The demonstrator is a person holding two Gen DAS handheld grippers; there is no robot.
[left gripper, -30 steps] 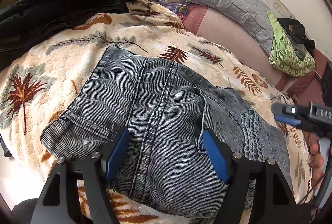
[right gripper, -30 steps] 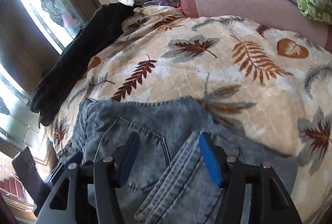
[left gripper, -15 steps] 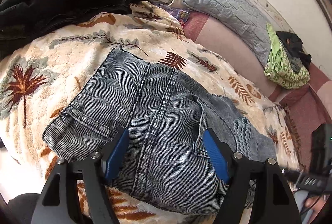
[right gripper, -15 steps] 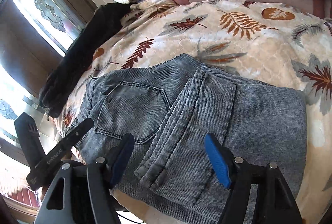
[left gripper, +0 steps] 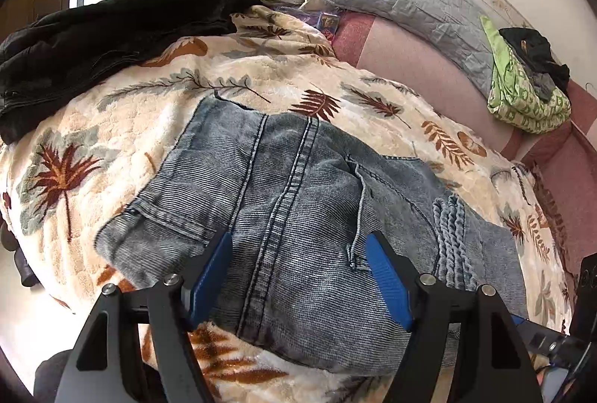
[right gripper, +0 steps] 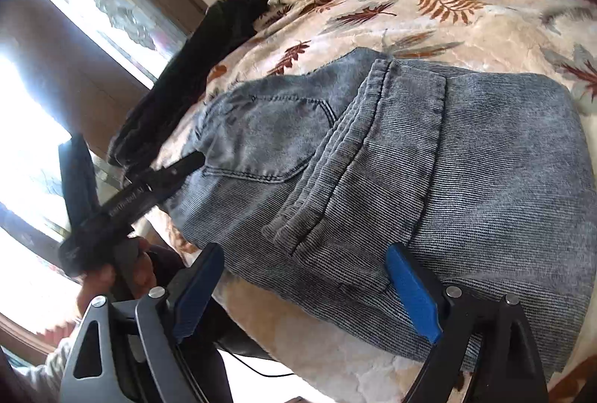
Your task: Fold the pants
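Faded blue jeans (left gripper: pixel 298 201) lie folded into a compact rectangle on a leaf-print blanket (left gripper: pixel 261 78). A back pocket and the stacked leg hems (right gripper: pixel 358 156) face up. My left gripper (left gripper: pixel 298 246) hangs open over the jeans' near edge, its blue pads (left gripper: pixel 209 276) apart and pressing nothing. In the right wrist view that same left gripper (right gripper: pixel 149 190) shows at the jeans' left end, held by a hand. My right gripper (right gripper: pixel 306 257) hovers at the near right edge of the jeans (right gripper: pixel 485 160); its jaws are opening, with only the cloth's edge below them, ungripped.
A black garment (left gripper: pixel 112 37) lies piled at the blanket's far left by a window (right gripper: pixel 112 3). Behind are a grey quilted pillow (left gripper: pixel 410 11), a pink mattress strip (left gripper: pixel 410 59) and a green cloth bundle (left gripper: pixel 526 97). The bed's edge runs just below both grippers.
The right gripper has drawn back from the jeans toward the bed's near edge and its jaws have widened. More of the folded jeans shows. The left gripper has barely moved.
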